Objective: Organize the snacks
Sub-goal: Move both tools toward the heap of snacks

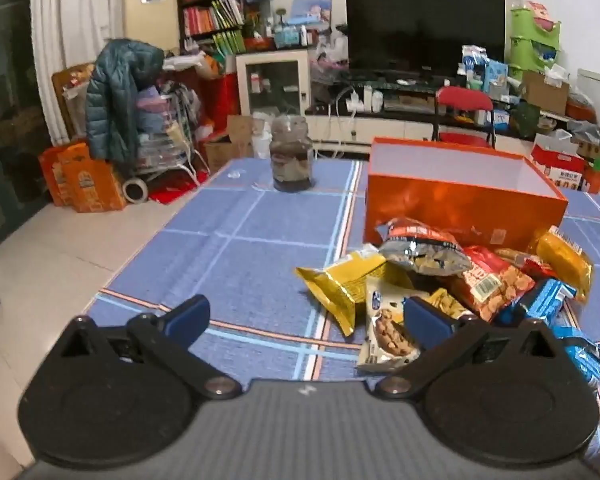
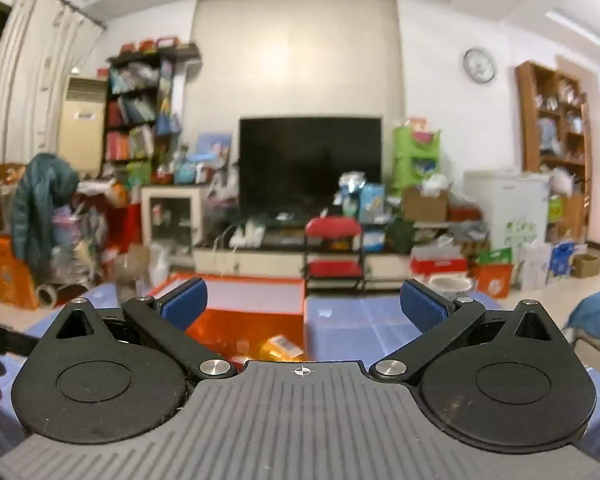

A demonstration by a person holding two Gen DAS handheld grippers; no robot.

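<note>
On the blue checked tabletop (image 1: 260, 240), crinkly foil snack packets (image 1: 452, 280) lie heaped against the open orange cardboard box (image 1: 460, 196), ready for loading; left claw (image 1: 306, 316) and right claw (image 2: 302, 304) gape wide, empty.

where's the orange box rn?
Left wrist view: orange box sits open on the table, right of the jar, just behind the snack pile.

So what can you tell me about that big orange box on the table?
The orange box is a glossy rectangular carton, probably cardboard, with a pale white lining. It stands upright and open-topped, lidless, on the blue checked tablecloth. From these angles its floor is hidden. The snack packets are heaped against its near wall, some seeming to touch it. Neither gripper touches it.
</note>
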